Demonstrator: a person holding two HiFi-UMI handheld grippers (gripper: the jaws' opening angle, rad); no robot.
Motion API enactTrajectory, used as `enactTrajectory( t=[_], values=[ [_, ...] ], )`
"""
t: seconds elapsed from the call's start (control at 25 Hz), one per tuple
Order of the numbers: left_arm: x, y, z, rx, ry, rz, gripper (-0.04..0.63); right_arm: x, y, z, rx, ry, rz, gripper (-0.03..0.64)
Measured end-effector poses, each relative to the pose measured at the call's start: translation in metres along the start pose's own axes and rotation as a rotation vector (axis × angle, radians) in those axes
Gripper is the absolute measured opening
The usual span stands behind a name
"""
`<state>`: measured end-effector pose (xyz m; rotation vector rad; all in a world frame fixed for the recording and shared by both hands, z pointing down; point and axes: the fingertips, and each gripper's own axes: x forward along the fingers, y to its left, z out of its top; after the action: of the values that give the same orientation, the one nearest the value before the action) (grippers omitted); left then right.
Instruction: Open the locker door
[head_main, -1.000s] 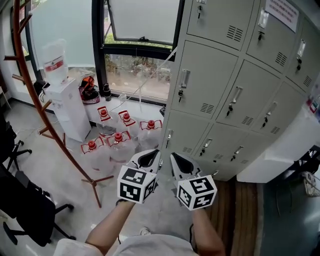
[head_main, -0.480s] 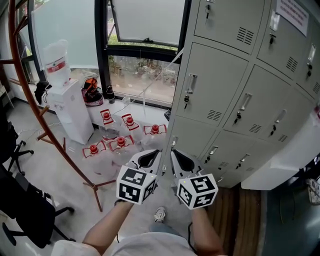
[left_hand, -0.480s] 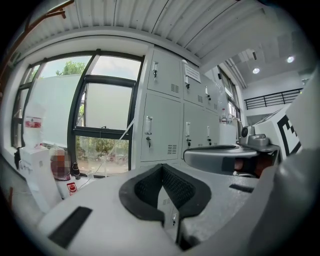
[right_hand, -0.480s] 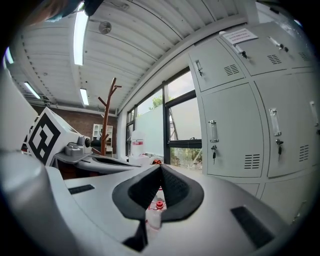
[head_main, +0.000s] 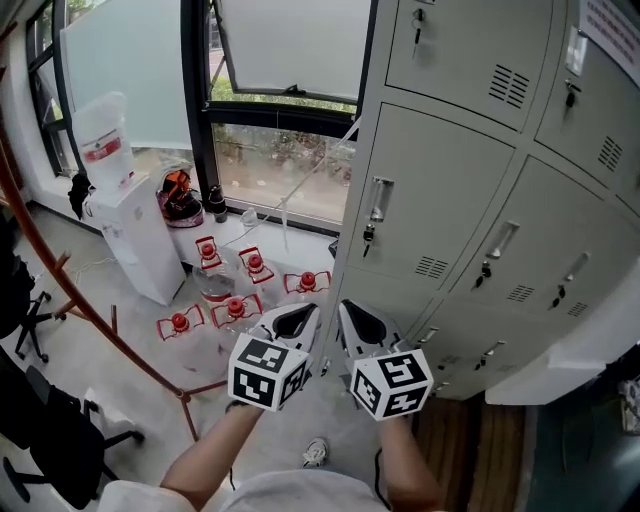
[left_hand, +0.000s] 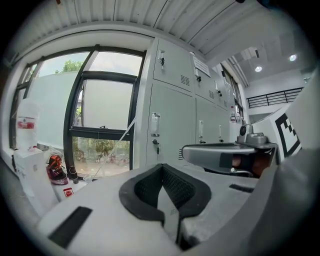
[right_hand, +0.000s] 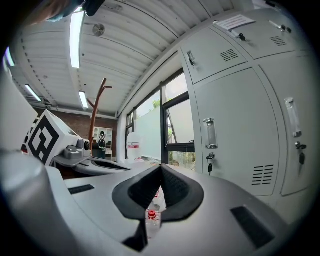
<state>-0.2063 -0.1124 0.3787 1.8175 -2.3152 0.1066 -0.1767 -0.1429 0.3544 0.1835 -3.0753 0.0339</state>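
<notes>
The grey locker bank (head_main: 470, 130) fills the right of the head view. Its nearest middle door (head_main: 440, 210) is closed, with a clear upright handle (head_main: 378, 205) and a key (head_main: 367, 238) hanging below it. My left gripper (head_main: 298, 318) and right gripper (head_main: 362, 320) are side by side, low in front of the lockers and apart from the door. Both are shut with nothing between the jaws. In the left gripper view the handle (left_hand: 155, 122) stands ahead beyond my left gripper (left_hand: 162, 166). In the right gripper view the handle (right_hand: 210, 133) lies right of my right gripper (right_hand: 161, 167).
Several water bottles with red caps (head_main: 235, 300) stand on the floor left of the lockers, under the window (head_main: 285, 150). A white water dispenser (head_main: 125, 225) is at the left. A red-brown coat stand (head_main: 90, 320) and a black chair (head_main: 40, 425) are nearer left.
The whole view has closed in on the lockers; both shut grippers have moved forward together toward the door. The coat stand has slid off to the left.
</notes>
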Motion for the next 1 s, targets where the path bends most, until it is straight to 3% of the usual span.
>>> enactTrajectory(
  t=[0.6, 1.0],
  values=[
    [0.111, 0.036, 0.045, 0.008, -0.018, 0.041, 0.006, 0.075, -0.100, 0.041, -0.030, -0.069, 0.021, 0.002],
    [0.147, 0.049, 0.056, 0.001, -0.040, 0.009, 0.006, 0.097, -0.131, 0.053, -0.068, -0.085, -0.037, 0.003]
  ],
)
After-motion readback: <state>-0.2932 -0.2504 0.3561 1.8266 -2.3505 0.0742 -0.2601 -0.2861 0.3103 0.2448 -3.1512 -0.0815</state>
